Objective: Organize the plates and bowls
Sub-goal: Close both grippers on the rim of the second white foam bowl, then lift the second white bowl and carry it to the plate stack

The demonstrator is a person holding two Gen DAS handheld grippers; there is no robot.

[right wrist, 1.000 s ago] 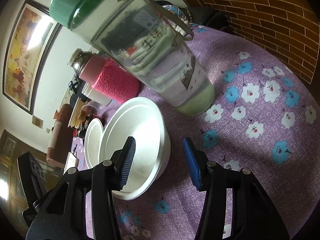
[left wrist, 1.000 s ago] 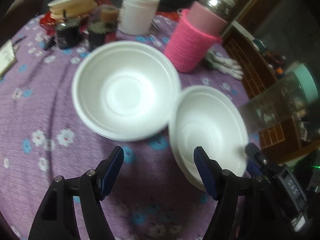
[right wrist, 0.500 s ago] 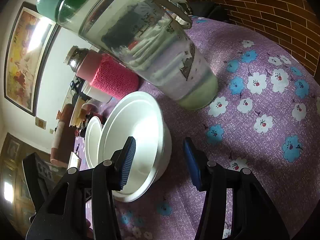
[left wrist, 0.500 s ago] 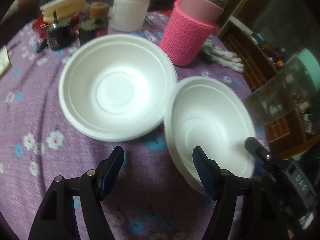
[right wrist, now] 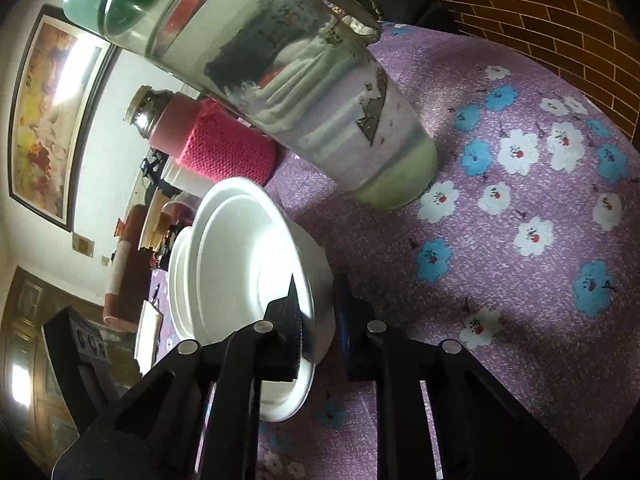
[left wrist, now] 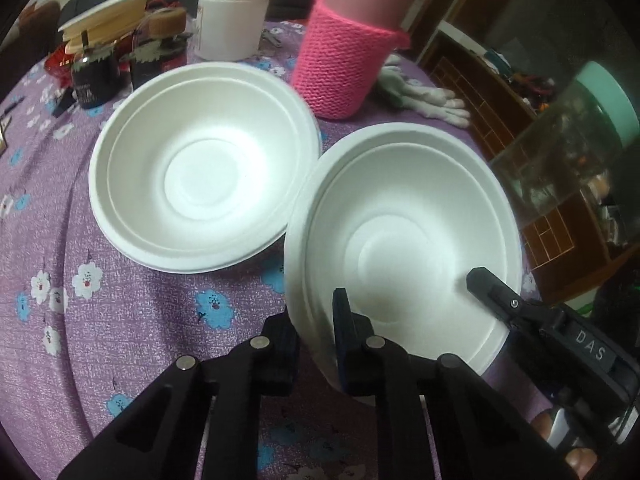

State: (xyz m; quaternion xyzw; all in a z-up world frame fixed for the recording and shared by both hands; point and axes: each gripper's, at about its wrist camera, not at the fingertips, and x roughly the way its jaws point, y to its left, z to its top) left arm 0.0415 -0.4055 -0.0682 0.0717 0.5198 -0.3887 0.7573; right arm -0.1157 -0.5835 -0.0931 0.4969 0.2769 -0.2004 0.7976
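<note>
Two white foam bowls stand side by side on the purple flowered tablecloth [left wrist: 120,300]. In the left wrist view the far bowl [left wrist: 204,168] sits left of centre and the near bowl [left wrist: 400,240] is tilted up on the right. My left gripper [left wrist: 316,332] is closing its jaws on the near bowl's front rim, one pad outside and one inside. My right gripper [right wrist: 320,312] is closing on the same bowl [right wrist: 248,264] at its opposite rim. Its finger [left wrist: 492,288] shows inside the bowl. The far bowl [right wrist: 180,280] peeks out behind.
A pink knit-sleeved flask [left wrist: 348,68] and white gloves [left wrist: 420,96] lie just beyond the bowls. A tall clear bottle with a green lid [right wrist: 280,80] stands close on the right. A white tub [left wrist: 232,20] and dark jars [left wrist: 96,76] crowd the back.
Both grippers were open around the near bowl's rim; now both have closed on it. The left gripper has shifted right onto the rim, and the bowl tilts more.
</note>
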